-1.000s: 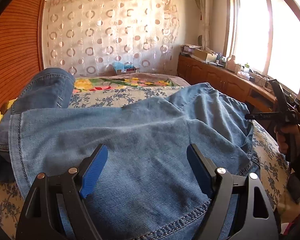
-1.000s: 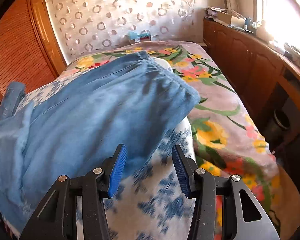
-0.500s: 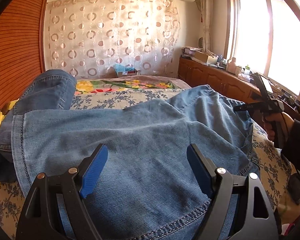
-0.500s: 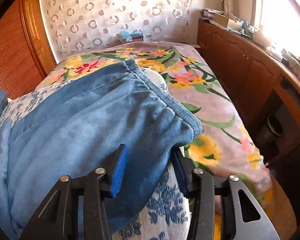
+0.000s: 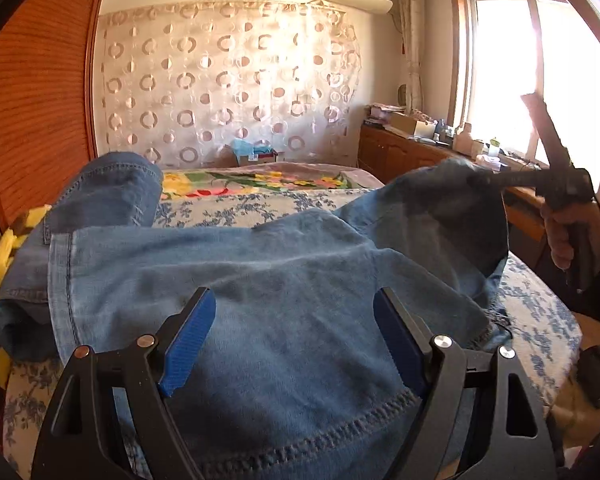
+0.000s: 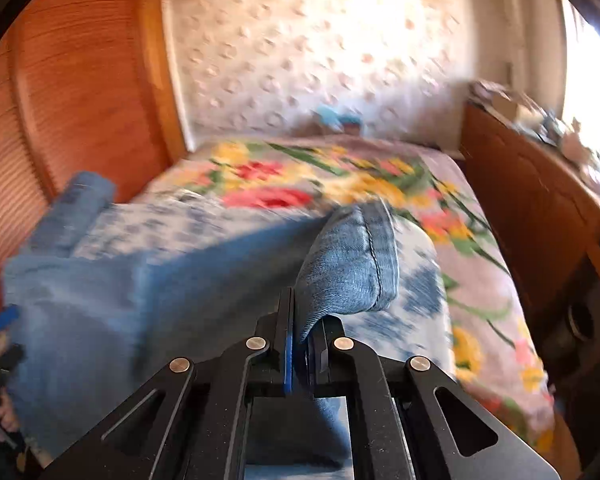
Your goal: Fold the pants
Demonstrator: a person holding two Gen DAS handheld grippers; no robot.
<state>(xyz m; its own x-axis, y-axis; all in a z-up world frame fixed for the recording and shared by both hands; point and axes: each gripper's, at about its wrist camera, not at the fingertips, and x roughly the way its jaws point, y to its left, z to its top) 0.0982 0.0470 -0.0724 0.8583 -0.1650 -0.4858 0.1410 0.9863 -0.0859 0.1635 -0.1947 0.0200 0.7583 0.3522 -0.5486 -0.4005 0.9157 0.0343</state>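
left side: the wooden wardrobe [image 5: 32, 112] stands close along the bed [image 5: 260, 204], little room there.
right side: the low cabinet [image 6: 540, 208] leaves only a narrow gap beside the bed.
far end: the flowered blanket [image 6: 340, 176] lies flat and free.
middle: the jeans [image 5: 260, 280] cover the near bed.

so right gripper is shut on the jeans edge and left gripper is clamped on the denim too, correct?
Only half right. The right gripper is shut on the jeans. The left gripper is not clamped: the left wrist view shows its jaws wide apart, with the denim merely lying between them.
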